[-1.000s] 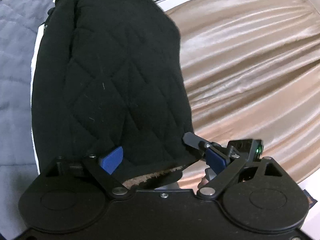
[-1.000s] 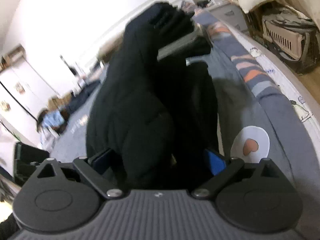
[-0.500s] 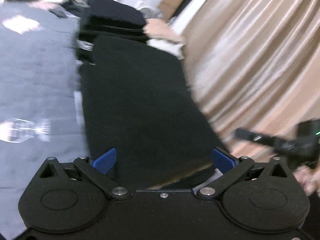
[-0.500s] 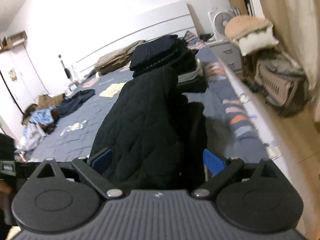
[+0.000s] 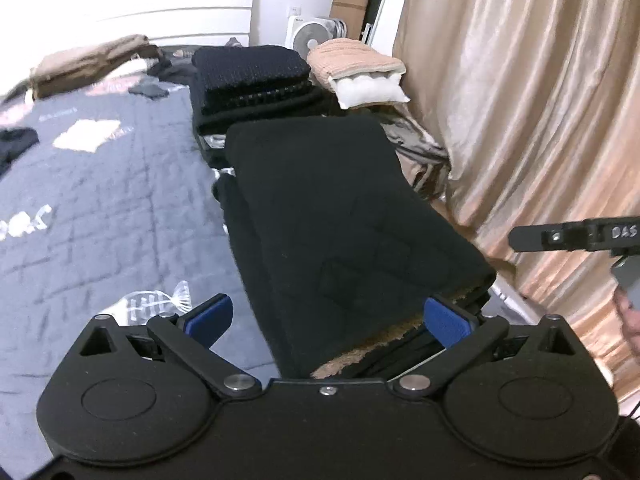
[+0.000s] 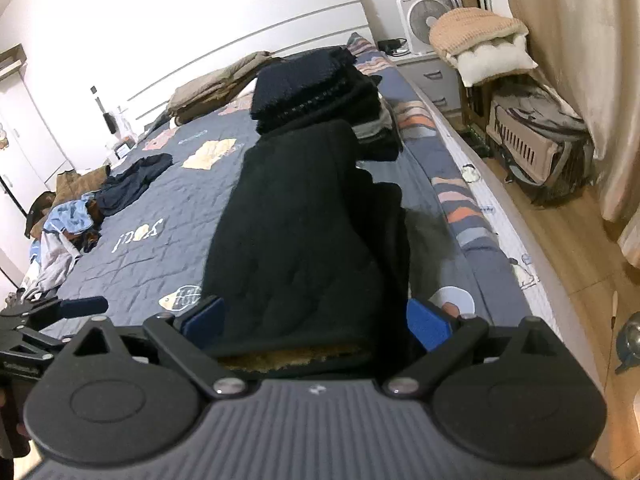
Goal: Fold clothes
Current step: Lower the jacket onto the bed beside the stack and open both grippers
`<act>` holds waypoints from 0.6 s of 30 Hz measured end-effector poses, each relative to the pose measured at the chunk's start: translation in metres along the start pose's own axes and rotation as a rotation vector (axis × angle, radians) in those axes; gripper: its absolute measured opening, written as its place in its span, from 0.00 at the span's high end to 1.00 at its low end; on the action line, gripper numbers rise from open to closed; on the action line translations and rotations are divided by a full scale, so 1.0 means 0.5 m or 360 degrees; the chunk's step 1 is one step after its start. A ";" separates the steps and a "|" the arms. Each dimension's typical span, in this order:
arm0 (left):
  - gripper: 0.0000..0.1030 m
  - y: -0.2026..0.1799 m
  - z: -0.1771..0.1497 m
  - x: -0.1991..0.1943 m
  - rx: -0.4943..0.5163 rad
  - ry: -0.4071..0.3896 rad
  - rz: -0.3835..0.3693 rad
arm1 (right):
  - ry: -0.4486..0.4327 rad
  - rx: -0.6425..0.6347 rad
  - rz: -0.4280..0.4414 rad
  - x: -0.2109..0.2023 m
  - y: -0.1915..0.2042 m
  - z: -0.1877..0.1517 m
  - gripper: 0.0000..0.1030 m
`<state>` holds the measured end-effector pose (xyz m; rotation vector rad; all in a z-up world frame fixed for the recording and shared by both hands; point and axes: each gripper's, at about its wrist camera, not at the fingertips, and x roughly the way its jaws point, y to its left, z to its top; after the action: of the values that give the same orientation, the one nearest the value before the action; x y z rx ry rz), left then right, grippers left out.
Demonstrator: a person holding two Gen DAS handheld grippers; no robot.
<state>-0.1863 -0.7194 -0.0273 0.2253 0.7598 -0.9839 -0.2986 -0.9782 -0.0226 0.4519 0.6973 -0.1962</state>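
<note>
A black quilted garment (image 5: 340, 220) with a brown fleece lining lies folded lengthwise near the bed's edge, its near end toward both cameras. My left gripper (image 5: 326, 320) hovers over that end with its jaws wide; the left blue pad stands apart from the cloth. In the right wrist view the same garment (image 6: 304, 240) fills the gap of my right gripper (image 6: 316, 322), whose jaws also stand wide without visibly pinching it. A stack of folded dark clothes (image 5: 252, 76) sits just beyond the garment.
The grey-blue quilted bed cover (image 5: 100, 200) stretches left. Unfolded clothes (image 6: 68, 220) are heaped at the bed's far left. A tan curtain (image 5: 540, 120), a fan (image 6: 424, 12), a beige cushion (image 6: 480, 40) and a pet carrier (image 6: 532, 140) line the wooden floor on the right.
Both grippers have risen and drawn back from the garment. The left view has swung from straight down on the cloth to along the bed, and its jaws have widened. The garment now lies flat.
</note>
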 end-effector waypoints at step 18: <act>0.00 -0.057 0.018 -0.086 0.0219 0.0091 0.0081 | 0.0120 -0.0219 -0.0069 -0.088 0.122 0.007 0.05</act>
<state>-0.2193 -0.7111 0.0125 0.3917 0.7359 -0.9856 -0.3101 -0.9247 0.0290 0.3140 0.7897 -0.1716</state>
